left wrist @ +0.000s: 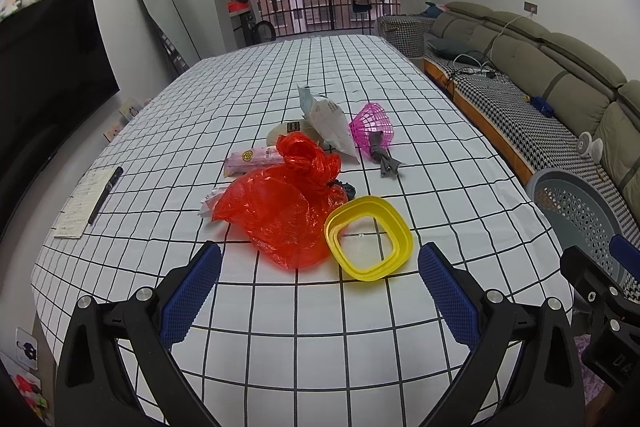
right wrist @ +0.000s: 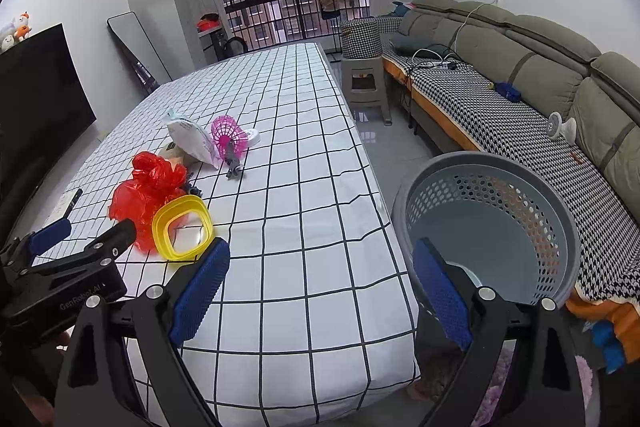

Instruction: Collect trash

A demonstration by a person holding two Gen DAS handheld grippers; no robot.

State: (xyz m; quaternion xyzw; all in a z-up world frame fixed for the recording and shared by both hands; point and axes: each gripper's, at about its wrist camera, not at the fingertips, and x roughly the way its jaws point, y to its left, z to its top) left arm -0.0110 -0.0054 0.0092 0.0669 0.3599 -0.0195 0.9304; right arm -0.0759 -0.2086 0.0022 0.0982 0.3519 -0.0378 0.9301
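A pile of trash lies on the checked tablecloth (left wrist: 280,307): a red plastic bag (left wrist: 280,215), a yellow plastic ring lid (left wrist: 370,239), a pink wrapper (left wrist: 252,159), a white pouch (left wrist: 328,123), a pink mesh cup (left wrist: 372,125) and a grey scrap (left wrist: 384,163). My left gripper (left wrist: 320,291) is open and empty, just short of the bag and lid. My right gripper (right wrist: 320,291) is open and empty above the table's right edge. A grey perforated basket (right wrist: 492,223) stands on the floor beside it. The red bag (right wrist: 144,195) and yellow lid (right wrist: 182,227) also show in the right wrist view.
A paper sheet with a black pen (left wrist: 106,193) lies at the table's left edge. A sofa (right wrist: 520,75) runs along the right wall, a stool (right wrist: 366,83) stands past the table, and a dark TV (left wrist: 44,79) is on the left.
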